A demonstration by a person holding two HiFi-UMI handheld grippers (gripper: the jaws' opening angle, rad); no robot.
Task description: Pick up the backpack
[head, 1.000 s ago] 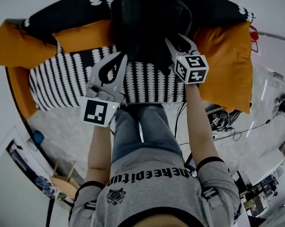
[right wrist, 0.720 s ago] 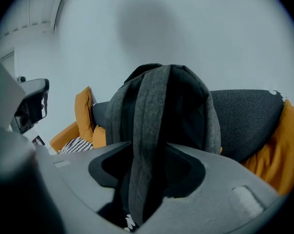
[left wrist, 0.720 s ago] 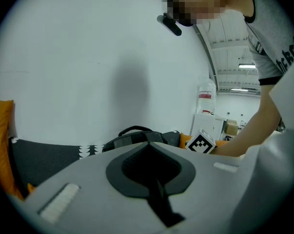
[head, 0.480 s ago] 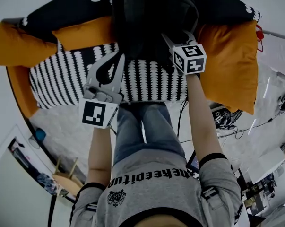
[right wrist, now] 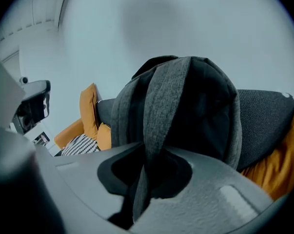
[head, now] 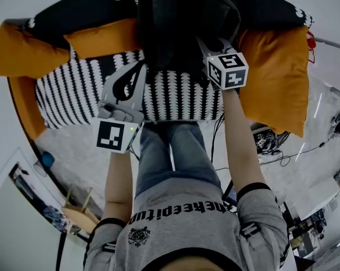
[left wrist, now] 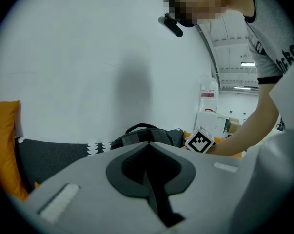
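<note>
A dark backpack (head: 181, 21) stands upright on the sofa seat against the backrest. In the right gripper view it fills the middle (right wrist: 186, 101), and one of its grey straps (right wrist: 159, 116) runs down into my right gripper (right wrist: 142, 189). Those jaws have just been closing and now press on the strap. In the head view the right gripper (head: 206, 44) sits at the backpack's lower right. My left gripper (head: 140, 66) hangs just short of the bag's lower left, shut with nothing in it. The left gripper view shows the backpack (left wrist: 147, 135) beyond its jaws (left wrist: 154, 189).
The sofa has a black-and-white patterned seat (head: 74, 95) and orange cushions at left (head: 23, 52), behind (head: 99, 38) and right (head: 274, 78). Cables (head: 271, 145) lie on the floor at the right. A wooden stool (head: 76, 210) stands at the lower left.
The right gripper's jaws stood spread beside the backpack and are now closed on its strap. Both grippers have edged slightly nearer the bag.
</note>
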